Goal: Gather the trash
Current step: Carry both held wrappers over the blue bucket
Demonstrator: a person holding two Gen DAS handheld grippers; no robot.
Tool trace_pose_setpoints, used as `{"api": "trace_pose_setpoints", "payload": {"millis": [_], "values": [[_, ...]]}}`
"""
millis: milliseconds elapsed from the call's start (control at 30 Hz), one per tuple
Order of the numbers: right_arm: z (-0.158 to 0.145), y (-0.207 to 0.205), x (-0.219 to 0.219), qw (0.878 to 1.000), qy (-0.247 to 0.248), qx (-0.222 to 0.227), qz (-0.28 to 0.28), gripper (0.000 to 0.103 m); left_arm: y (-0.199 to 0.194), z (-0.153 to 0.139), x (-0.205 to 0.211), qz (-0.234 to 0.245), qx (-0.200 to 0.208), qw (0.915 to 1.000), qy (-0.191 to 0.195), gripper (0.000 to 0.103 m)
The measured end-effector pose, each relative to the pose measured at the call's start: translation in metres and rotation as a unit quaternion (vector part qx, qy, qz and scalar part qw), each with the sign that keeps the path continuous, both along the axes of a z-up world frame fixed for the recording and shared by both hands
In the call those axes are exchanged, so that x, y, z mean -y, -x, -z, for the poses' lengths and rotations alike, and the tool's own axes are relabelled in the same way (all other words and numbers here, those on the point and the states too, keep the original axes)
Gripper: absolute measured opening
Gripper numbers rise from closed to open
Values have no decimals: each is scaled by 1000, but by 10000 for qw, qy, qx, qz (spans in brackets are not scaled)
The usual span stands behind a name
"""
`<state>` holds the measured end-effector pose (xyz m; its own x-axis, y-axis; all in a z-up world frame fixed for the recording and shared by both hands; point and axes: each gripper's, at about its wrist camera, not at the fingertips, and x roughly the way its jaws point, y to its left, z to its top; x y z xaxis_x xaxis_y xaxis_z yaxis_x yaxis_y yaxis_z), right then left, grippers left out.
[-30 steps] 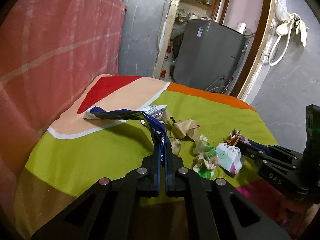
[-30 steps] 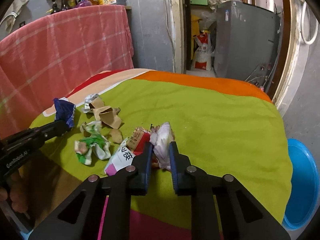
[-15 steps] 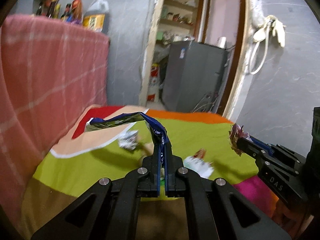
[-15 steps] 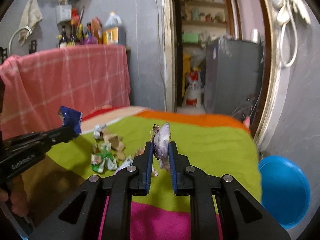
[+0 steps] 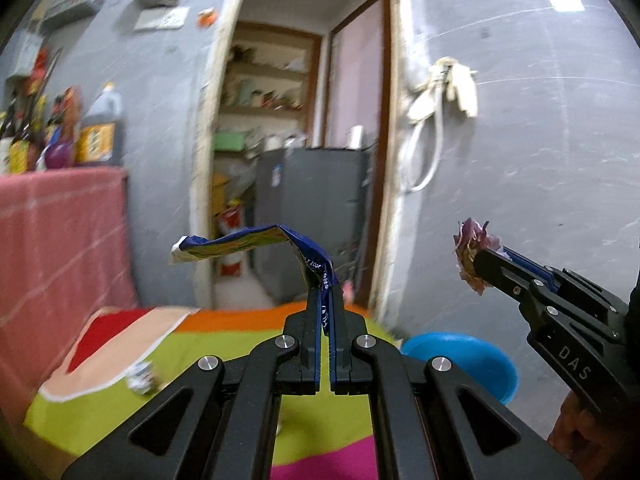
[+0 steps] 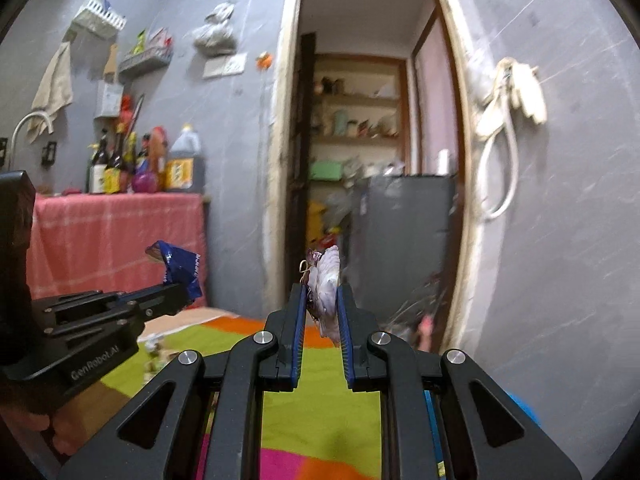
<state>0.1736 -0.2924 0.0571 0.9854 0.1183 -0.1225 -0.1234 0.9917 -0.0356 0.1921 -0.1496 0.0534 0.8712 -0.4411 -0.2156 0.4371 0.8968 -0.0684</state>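
Note:
My left gripper [image 5: 325, 300] is shut on a long blue and yellow wrapper [image 5: 256, 242] that bends off to the left, held high above the bed. My right gripper [image 6: 322, 292] is shut on a crumpled purple-white wrapper [image 6: 326, 280], also raised. In the left wrist view the right gripper [image 5: 478, 258] shows at the right with its purple wrapper [image 5: 474, 240]. In the right wrist view the left gripper [image 6: 182, 294] shows at the left with the blue wrapper [image 6: 180, 266]. A small crumpled scrap [image 5: 141, 376] lies on the bedspread.
A blue basin [image 5: 460, 360] sits low beyond the bed's right edge. The green, orange and pink bedspread [image 5: 224, 348] lies below. A pink cloth-covered counter [image 6: 112, 236] with bottles stands at the left. An open doorway with a grey appliance [image 6: 404, 232] is ahead.
Both grippers have risen and tilted upward with their wrappers. The trash pile on the bed has dropped nearly out of view, and the blue basin has come into the left wrist view.

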Motion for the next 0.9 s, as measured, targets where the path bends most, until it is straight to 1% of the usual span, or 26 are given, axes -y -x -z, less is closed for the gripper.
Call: {"api": "trace_pose_setpoints", "payload": {"millis": [167,367,567,733,900], "values": [[-9,11,39,9989,62,188,431,13,-2,-10,48,412,152,9990,66,1],[-3,16,87,9959,21,144,896,13,-10,-6,98,764,51,9970,113,1],[21,13,131,9929,-224,-187,1156,14,-32,8,144,1111,-389,9930,51,1],[46,4,158,9898,-470,-487,1252,14,-54,24,172,1375,-845,9869,-55,1],[67,-5,174,9865,-629,-767,1302,14,-70,40,194,1544,-1237,9800,-226,2]]}}
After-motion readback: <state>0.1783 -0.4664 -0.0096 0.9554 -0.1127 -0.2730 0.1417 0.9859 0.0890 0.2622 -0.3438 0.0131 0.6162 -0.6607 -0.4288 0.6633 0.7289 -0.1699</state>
